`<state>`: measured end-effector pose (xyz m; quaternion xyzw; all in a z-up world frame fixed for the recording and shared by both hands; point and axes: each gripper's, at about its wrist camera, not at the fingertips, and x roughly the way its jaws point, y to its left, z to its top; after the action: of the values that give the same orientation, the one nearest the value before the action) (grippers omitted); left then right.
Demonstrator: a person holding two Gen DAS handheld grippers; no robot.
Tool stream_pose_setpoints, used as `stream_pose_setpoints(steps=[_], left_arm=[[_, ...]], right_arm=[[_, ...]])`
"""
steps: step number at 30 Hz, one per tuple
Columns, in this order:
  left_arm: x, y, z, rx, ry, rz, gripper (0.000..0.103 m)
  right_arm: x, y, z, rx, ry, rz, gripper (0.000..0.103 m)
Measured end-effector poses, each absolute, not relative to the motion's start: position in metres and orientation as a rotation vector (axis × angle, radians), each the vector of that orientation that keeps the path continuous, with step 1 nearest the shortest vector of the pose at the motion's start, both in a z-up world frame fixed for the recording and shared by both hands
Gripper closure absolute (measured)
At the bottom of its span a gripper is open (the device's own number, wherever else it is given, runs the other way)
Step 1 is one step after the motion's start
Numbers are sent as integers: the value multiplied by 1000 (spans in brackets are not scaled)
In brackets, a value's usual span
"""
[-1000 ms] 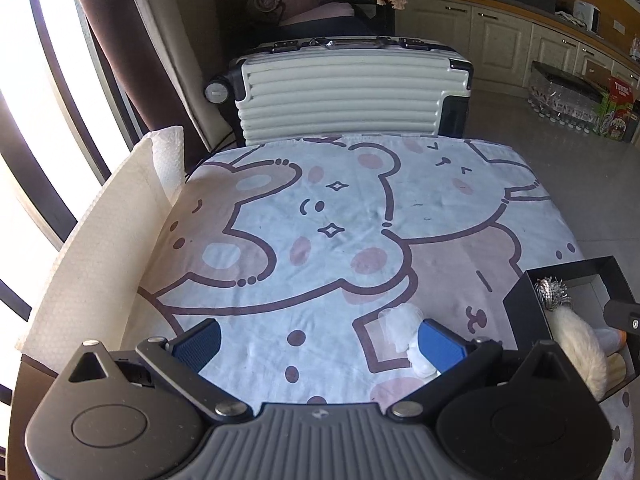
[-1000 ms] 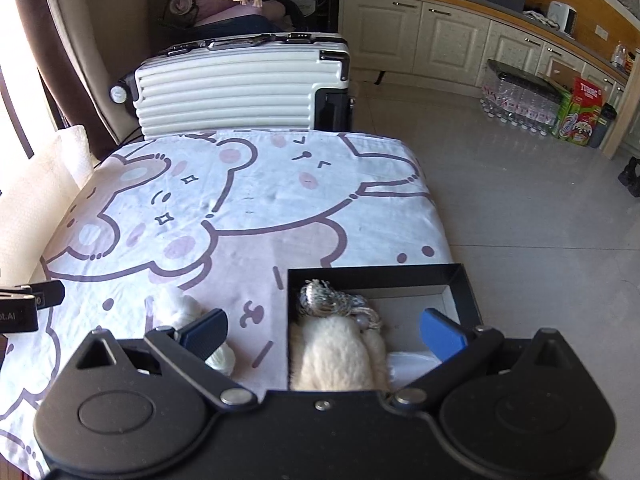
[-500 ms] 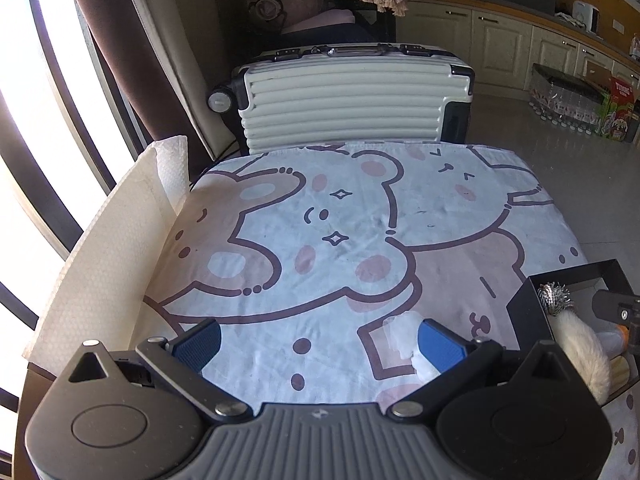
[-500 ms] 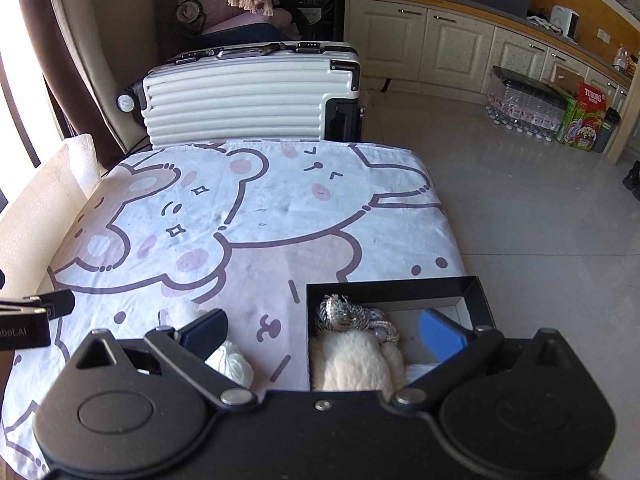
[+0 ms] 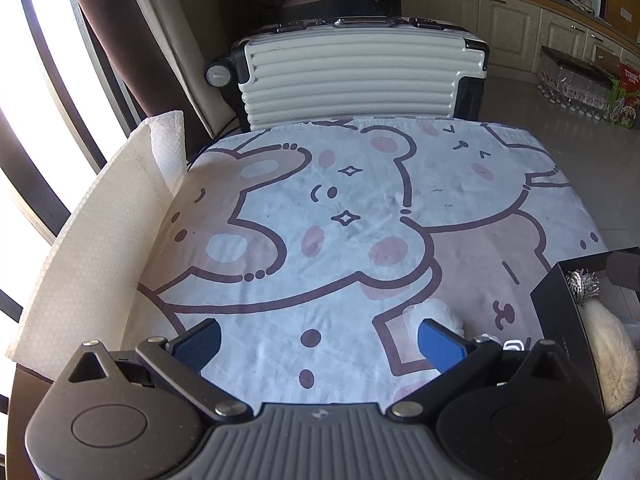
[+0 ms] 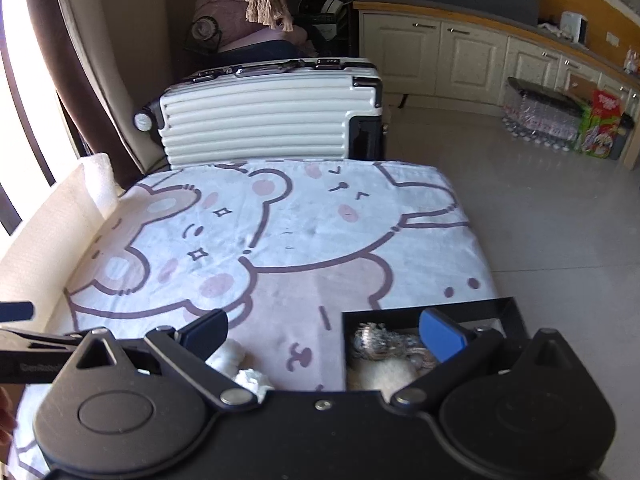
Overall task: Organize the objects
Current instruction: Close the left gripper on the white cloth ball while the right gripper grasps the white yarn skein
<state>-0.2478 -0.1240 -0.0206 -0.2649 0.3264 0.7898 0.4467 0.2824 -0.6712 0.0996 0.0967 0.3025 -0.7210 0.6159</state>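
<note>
At the far left of the bear-print cloth (image 5: 320,208), a white foam sheet (image 5: 100,240) stands along its edge beside the window. The left gripper (image 5: 318,340) hovers low over the cloth's near part with its jaws spread wide and nothing between them. Its blue right finger pad (image 5: 440,346) lies just beside a small white fluffy ball (image 5: 438,312) that rests on the cloth, near the left wall of the black box (image 5: 560,320). The box sits at the cloth's near right corner; inside it are a silver tinsel piece (image 5: 582,284) and a cream fur pom (image 5: 612,352).

In the right wrist view, the left gripper's body shows at the left edge, bearing white lettering too cut off to read surely. The right gripper (image 6: 322,338) also has its jaws wide apart and empty, the left pad over the cloth by the white ball (image 6: 230,356) and a crumpled white bit (image 6: 252,380), the right pad over the box (image 6: 420,314).

Beyond the cloth's far edge lies a white ribbed suitcase (image 6: 260,120). Farther right, on the floor by the cabinets (image 6: 460,56), stands a wrapped pack of bottles (image 6: 540,116) and a red-and-green carton (image 5: 626,96) whose print seems to begin "TUO", though I cannot tell the rest.
</note>
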Motion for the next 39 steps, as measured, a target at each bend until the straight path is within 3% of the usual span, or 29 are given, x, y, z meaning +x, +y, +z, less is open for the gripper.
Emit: stream_pose_setpoints(steps=[3, 8, 13, 18, 25, 34, 39], left_arm=[[-254, -117, -26, -671, 800, 1958, 0], [-263, -105, -36, -715, 784, 1956, 0], [-272, -95, -46, -807, 741, 1913, 0], [-274, -85, -58, -841, 763, 1882, 0], [-283, -74, -64, -941, 659, 1847, 2], [-278, -55, -82, -1055, 649, 1734, 21], [-269, -41, -96, -1143, 642, 1692, 22]], right_arm=[[279, -681, 96, 289, 678, -1638, 3], [275, -704, 75, 470, 736, -1613, 27], [272, -724, 52, 595, 812, -1601, 38], [269, -742, 30, 723, 879, -1557, 46], [273, -758, 7, 731, 1005, -1509, 57], [272, -769, -6, 781, 1024, -1440, 74], [268, -765, 1, 781, 996, -1415, 90]])
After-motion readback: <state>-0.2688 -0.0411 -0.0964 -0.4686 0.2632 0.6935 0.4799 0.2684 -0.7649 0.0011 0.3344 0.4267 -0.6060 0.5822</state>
